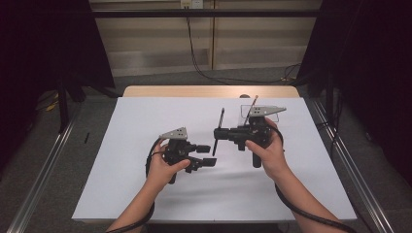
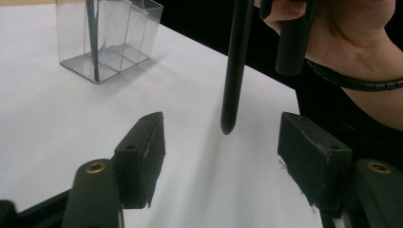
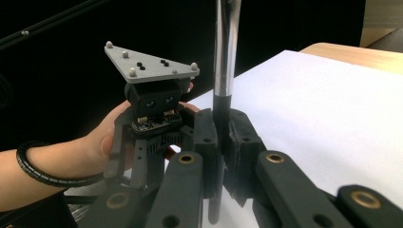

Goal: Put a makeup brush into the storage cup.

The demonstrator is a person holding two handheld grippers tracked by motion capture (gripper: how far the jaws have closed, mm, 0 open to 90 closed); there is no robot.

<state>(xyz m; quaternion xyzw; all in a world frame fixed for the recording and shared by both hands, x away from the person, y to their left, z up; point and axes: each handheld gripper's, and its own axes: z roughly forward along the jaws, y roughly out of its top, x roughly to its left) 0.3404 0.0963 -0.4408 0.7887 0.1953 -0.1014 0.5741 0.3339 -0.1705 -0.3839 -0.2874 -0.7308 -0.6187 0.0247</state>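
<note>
A slim black pen (image 1: 218,132) stands nearly upright above the white sheet, with my right gripper (image 1: 217,134) shut on its lower shaft. In the right gripper view the jaws pinch the pen (image 3: 223,71) between them at my right gripper (image 3: 222,137). My left gripper (image 1: 208,155) is open just left of and below the pen. In the left gripper view the pen's rounded lower end (image 2: 228,124) hangs between and beyond the spread jaws of my left gripper (image 2: 219,142), touching neither pad.
A clear plastic holder (image 2: 109,42) with another dark pen (image 2: 92,42) in it stands at the back of the white sheet (image 1: 145,116), behind the right gripper's plate (image 1: 265,110). The wooden table edge (image 1: 209,91) lies beyond. Metal rails flank the table.
</note>
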